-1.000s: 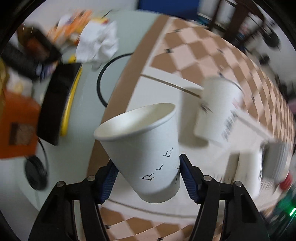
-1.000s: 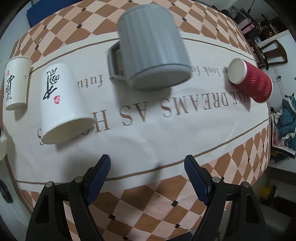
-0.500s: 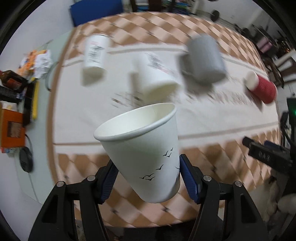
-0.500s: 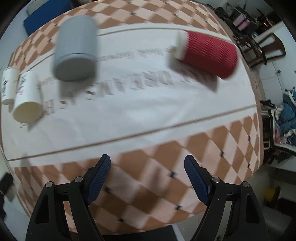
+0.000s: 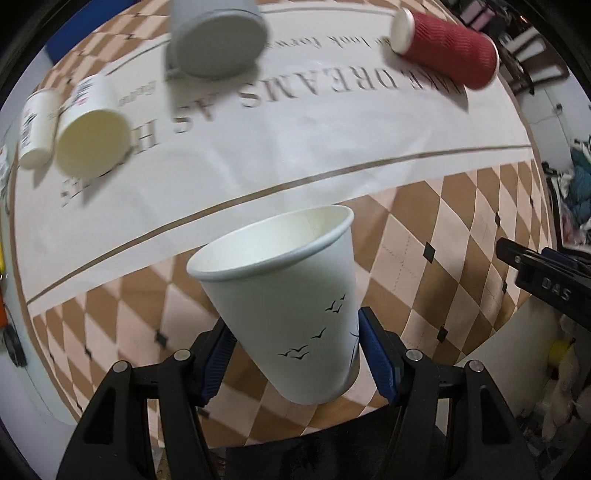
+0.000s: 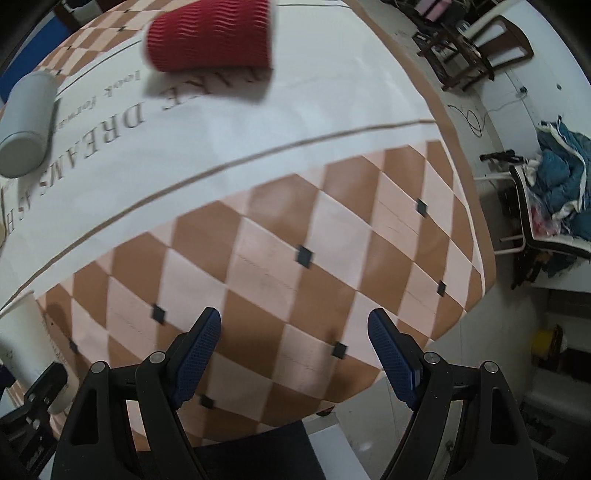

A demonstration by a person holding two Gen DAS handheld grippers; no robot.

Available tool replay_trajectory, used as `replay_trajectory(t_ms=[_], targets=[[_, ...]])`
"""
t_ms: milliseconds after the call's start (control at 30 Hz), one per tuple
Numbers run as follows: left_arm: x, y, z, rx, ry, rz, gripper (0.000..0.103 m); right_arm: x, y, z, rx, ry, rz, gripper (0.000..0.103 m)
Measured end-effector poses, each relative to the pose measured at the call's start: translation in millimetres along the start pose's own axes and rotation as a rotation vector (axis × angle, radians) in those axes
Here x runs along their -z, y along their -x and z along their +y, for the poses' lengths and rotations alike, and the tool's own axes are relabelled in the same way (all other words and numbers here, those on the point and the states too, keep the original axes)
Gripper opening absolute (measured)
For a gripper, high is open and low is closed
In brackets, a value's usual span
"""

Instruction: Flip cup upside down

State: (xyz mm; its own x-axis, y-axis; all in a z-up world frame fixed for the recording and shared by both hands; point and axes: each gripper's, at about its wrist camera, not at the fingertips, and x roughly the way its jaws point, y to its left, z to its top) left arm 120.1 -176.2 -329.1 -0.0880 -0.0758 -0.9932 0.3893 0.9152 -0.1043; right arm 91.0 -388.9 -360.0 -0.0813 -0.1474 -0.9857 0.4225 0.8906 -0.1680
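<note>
My left gripper (image 5: 293, 341) is shut on a white paper cup with small black birds (image 5: 284, 302). The cup is tilted, mouth up and away from me, held in the air above the checkered near part of the table (image 5: 443, 236). The same cup shows at the left edge of the right wrist view (image 6: 22, 339). My right gripper (image 6: 293, 354) is open and empty above the table's near right corner; it also shows at the right edge of the left wrist view (image 5: 546, 284).
A grey mug (image 5: 218, 40) and two white cups (image 5: 92, 129) (image 5: 37, 129) stand upside down on the white cloth. A red ribbed cup (image 5: 447, 48) (image 6: 210, 35) lies on its side. A chair with blue clothes (image 6: 554, 184) stands right of the table.
Both grippers have swung to the right across the table. The left keeps the bird cup in the same grip. The right now faces the table's right corner, the red cup at its top.
</note>
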Motion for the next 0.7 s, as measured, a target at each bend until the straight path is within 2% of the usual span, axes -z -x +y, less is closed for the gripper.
replay_trajectory(t_ms=[133,267,433,500,700], targets=[[-11,-18,-4,0.007,0.014,0.035,0.064,0,-4,-14,-0.005,-0.011,0.001,0.083],[-19,-28,2,0.063,0.072,0.052,0.063,-3,-6,-23,-0.016,-0.020,-0.001,0.083],[-24,-29,13,0.077,0.117,0.022,0.068,-5,-5,-18,-0.022,-0.027,0.001,0.083],[-27,-28,17,0.075,0.125,0.016,0.087,-6,-4,-19,-0.023,-0.025,0.001,0.083],[-31,-21,16,0.085,0.169,-0.005,0.095,-6,-1,-23,-0.034,-0.030,-0.010,0.083]])
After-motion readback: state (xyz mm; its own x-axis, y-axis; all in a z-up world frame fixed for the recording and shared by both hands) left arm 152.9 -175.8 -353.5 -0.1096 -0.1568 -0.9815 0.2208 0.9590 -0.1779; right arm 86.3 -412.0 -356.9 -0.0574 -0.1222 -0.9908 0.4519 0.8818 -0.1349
